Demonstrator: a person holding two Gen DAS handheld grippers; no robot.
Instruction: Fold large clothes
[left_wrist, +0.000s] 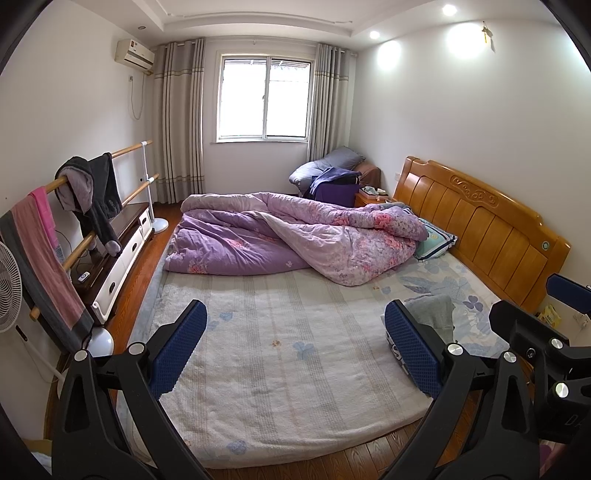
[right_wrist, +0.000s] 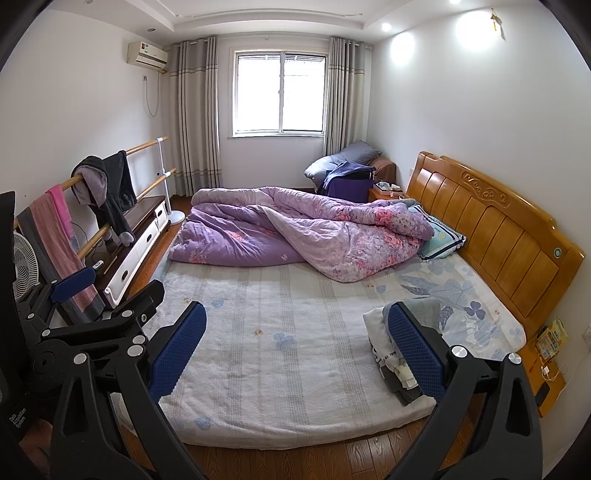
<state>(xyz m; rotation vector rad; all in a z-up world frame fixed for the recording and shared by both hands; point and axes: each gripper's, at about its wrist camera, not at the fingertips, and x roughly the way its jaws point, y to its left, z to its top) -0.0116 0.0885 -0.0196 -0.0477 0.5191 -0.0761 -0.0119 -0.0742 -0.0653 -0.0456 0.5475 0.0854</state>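
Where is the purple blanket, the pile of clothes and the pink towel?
purple blanket (left_wrist: 295, 236): left wrist view, on its rumpled middle.
pile of clothes (right_wrist: 391, 354): right wrist view, on the white garment's printed edge.
pink towel (left_wrist: 46, 254): left wrist view, on the hanging middle part.

Materials, bedroom
Headboard (right_wrist: 495, 225) glossy varnished wood; bed (right_wrist: 288, 354) cover nubby cloth; gripper pads (right_wrist: 413, 354) textured blue rubber.

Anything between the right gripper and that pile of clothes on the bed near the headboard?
Nothing visible. The right gripper hangs open above the bed, and the clothes pile lies just beyond its right finger with only bare sheet around. The quilt lies farther back.
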